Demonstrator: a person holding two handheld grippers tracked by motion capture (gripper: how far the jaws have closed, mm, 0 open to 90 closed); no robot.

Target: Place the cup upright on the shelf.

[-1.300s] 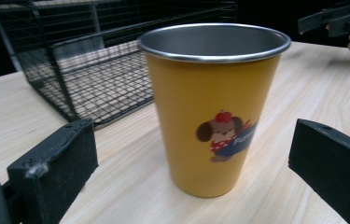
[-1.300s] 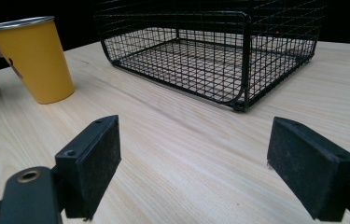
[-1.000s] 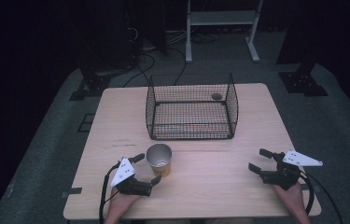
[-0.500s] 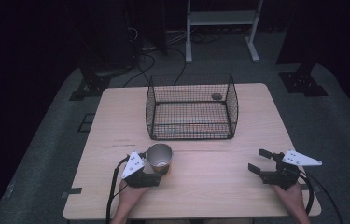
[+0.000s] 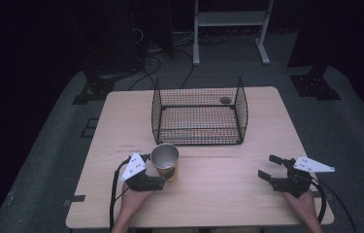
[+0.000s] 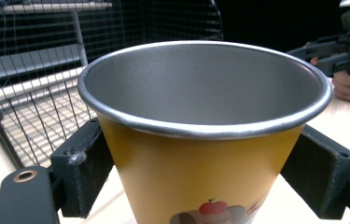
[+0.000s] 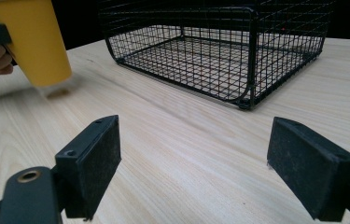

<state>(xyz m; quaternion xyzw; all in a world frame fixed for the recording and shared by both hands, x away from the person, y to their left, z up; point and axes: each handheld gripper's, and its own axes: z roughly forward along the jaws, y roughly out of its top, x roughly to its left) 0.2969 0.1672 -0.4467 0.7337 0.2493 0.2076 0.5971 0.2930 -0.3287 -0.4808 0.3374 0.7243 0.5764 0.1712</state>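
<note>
Wooden table (image 5: pixel 218 194): left gripper (image 5: pixel 162 175) newly clamped on lifted yellow cup (image 5: pixel 165 161), right gripper (image 5: pixel 271 168) wide.

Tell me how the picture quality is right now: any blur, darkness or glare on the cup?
High view: dim, room black beyond the table. Left gripper view: cup sharp, soft sheen on its metal lining, no harsh glare. Right gripper view: cup's lower edge smeared, wire basket crisp.
</note>
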